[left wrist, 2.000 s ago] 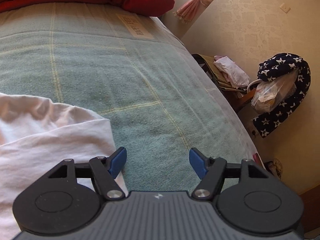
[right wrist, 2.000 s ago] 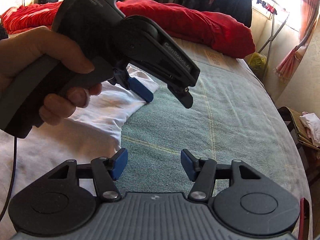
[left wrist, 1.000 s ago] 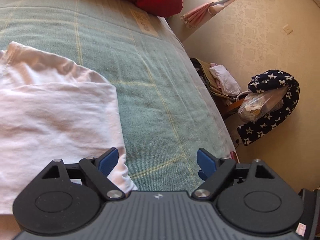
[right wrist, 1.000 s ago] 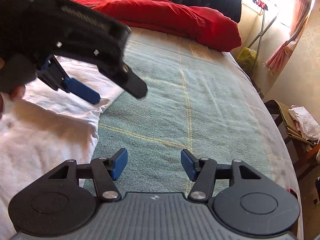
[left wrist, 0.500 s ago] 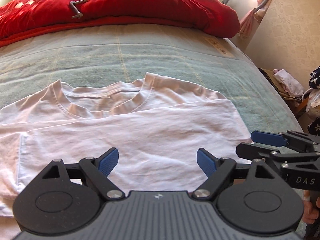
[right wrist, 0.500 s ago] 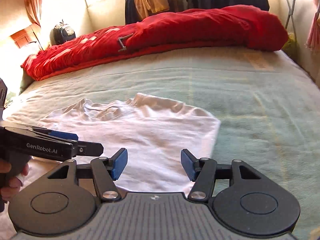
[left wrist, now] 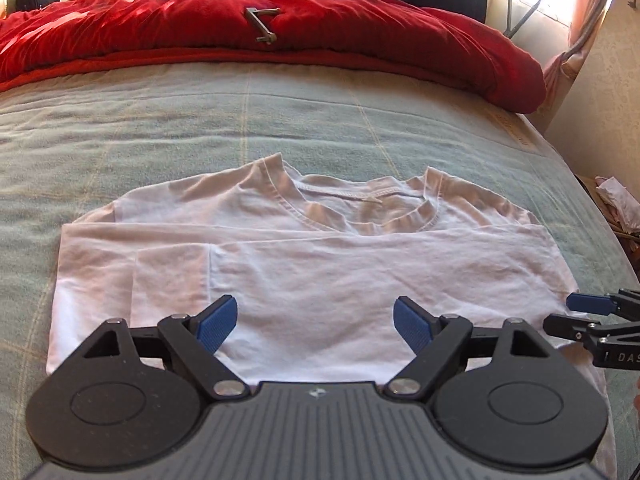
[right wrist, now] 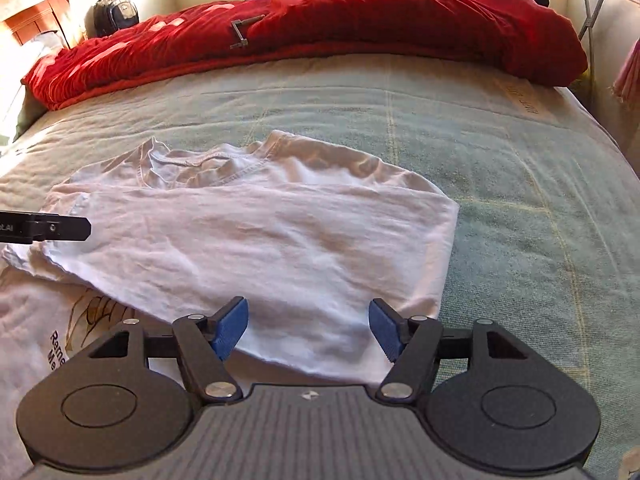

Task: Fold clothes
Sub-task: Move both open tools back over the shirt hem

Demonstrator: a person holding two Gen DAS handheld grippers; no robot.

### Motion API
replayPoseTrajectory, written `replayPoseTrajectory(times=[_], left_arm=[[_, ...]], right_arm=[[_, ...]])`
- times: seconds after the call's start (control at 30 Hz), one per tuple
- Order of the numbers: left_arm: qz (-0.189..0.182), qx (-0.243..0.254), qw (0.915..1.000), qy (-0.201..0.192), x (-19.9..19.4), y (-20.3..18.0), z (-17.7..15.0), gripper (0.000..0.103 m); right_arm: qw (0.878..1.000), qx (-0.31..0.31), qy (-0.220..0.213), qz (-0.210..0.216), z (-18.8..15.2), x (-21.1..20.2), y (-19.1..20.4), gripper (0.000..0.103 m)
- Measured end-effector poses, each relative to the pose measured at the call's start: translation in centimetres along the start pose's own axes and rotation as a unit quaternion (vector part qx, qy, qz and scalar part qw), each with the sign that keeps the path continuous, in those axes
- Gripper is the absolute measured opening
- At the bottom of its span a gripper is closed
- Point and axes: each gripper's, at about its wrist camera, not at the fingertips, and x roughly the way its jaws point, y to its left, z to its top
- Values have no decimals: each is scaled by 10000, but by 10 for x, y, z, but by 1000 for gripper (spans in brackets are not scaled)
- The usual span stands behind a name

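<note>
A white T-shirt (left wrist: pixel 320 264) lies on the green bedspread (left wrist: pixel 280 128), collar toward the far side, its sides folded in over the middle. My left gripper (left wrist: pixel 315 326) hovers open above the shirt's near part, nothing between its blue pads. The right gripper (left wrist: pixel 576 314) shows at the right edge of the left wrist view, beside the shirt's right hem. In the right wrist view the T-shirt (right wrist: pixel 260 240) lies ahead with a printed part at the lower left. My right gripper (right wrist: pixel 307 326) is open over the shirt's near right corner. The left gripper's fingertip (right wrist: pixel 60 229) juts in from the left.
A red duvet (left wrist: pixel 280 28) is heaped along the far side of the bed, with a small metal crank (left wrist: pixel 262 24) on it. The bed's right edge (left wrist: pixel 592 184) drops off toward clothes on the floor. A dark bag (right wrist: pixel 114 14) sits at the far left corner.
Both grippers have swung left from the bed's right side to face the shirt squarely. They stay open. The shirt lies as before.
</note>
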Motion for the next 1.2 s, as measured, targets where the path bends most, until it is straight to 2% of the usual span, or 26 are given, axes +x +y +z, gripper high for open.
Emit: replayPoseTrajectory(times=[0.1,0.17,0.23,0.3,0.4,0.5,0.6,0.77,0.83,0.97,1.13,1.2], left_arm=[[-29,1,9999,151,14,15,-2,83],[-159,-31,9998,69,10,21,-5,82],[-125,4,9999,32,1,22,-5,82],[57,-15,10000,-42,-9,23,-5,82],[-68,68,9998,-167,-13,27,-2,82],[148,227,9996,-36,1,28,3,83],[475,289,9981,248,23,33,-1,83],[473,675,9965,168,4,21,-1,82],[382,922,9949,124,-10,14,-4,83],[121,1503,9883,230,-34,-10,-27,83],[-152,2264,9727,482,-52,-36,-65,83],[-167,2304,9705,684,-50,-35,-82,83]], right_arm=[[10000,-42,-39,-68,9,6,6,72],[9997,-30,123,-197,11,17,5,72],[9993,157,252,-235,8,24,-5,73],[9992,265,247,-173,9,21,-10,73],[9994,203,194,-196,12,14,-9,73],[9996,66,227,-174,16,17,-3,74],[9984,-115,428,-351,14,32,2,78],[9983,-196,417,-361,18,27,3,79],[9981,-378,368,-313,20,17,9,79],[9931,-1115,341,88,14,-5,35,80],[9724,-2138,662,653,-16,-14,73,80],[9628,-2450,884,721,-33,-11,83,80]])
